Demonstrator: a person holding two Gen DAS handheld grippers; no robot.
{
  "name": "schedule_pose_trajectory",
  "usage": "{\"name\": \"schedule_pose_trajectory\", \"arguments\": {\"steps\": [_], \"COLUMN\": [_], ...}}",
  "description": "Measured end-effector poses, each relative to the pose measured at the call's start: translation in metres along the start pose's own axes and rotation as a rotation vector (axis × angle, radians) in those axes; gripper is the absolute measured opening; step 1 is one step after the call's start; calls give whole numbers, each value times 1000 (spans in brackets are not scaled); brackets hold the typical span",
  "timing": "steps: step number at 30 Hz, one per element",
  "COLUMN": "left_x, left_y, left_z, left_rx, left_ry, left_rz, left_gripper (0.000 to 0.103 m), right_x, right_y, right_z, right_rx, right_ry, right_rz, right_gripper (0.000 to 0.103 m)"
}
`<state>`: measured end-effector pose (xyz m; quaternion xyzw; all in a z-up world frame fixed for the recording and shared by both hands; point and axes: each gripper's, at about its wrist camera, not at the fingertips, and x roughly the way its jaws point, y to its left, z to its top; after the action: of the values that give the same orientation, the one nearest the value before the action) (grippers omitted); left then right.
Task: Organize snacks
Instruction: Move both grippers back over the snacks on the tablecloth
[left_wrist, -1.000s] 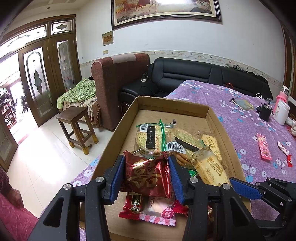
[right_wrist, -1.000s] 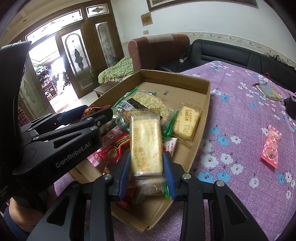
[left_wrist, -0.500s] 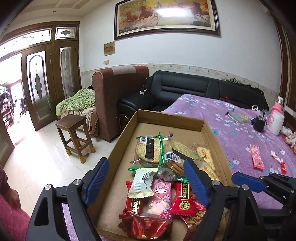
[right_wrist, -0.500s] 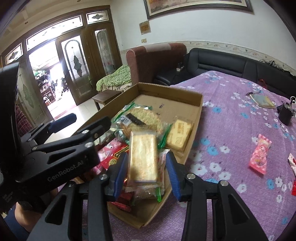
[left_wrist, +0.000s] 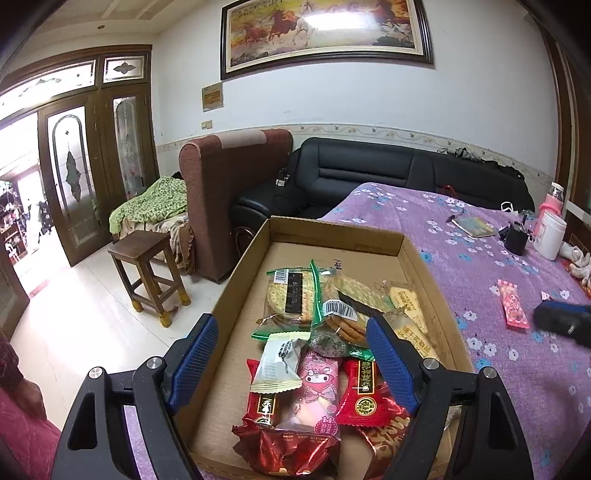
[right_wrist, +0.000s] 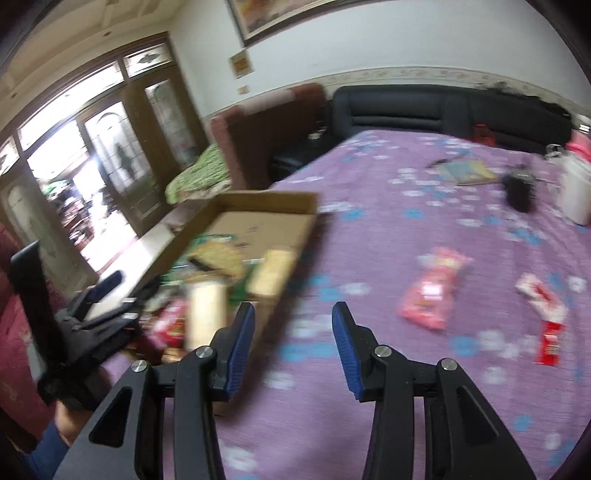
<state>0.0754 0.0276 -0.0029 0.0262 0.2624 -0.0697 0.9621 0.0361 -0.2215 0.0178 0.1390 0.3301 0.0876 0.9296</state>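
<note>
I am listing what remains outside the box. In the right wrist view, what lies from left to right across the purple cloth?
cardboard box → pink snack packet → red and white packet

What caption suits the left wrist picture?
Open hand-held gripper above a cardboard box of snacks.

We are looking into a living room with white walls (left_wrist: 480, 103). A framed painting of horses (left_wrist: 325, 33) is hanging high on the wall. Daylight is coming through a dark wooden door with patterned glass panes (left_wrist: 74, 177) on the left. A black leather sofa (left_wrist: 369, 173) is standing beside a brown armchair (left_wrist: 229, 184), with a small wooden stool (left_wrist: 147, 273) on pale floor tiles (left_wrist: 74, 332).
</note>
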Motion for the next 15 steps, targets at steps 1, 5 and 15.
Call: {"name": "schedule_pose_trajectory", "arguments": {"steps": [1,5,15], "left_x": [0,-11,-30], "left_y": [-1,-12,-107], "left_z": [0,3,47], "left_rx": [8,40,91], "left_ry": [2,-3,141], "left_rz": [-4,-12,-321], "left_gripper": [86,86,86], "right_x": [-7,-30,-54], "right_y": [-18,-95,-204], "right_z": [-1,-5,-23], "right_rx": [20,161,447], "right_ry": [-7,-20,-16], "right_rz": [-35,-140,-241], "right_gripper": [42,42,42]}}
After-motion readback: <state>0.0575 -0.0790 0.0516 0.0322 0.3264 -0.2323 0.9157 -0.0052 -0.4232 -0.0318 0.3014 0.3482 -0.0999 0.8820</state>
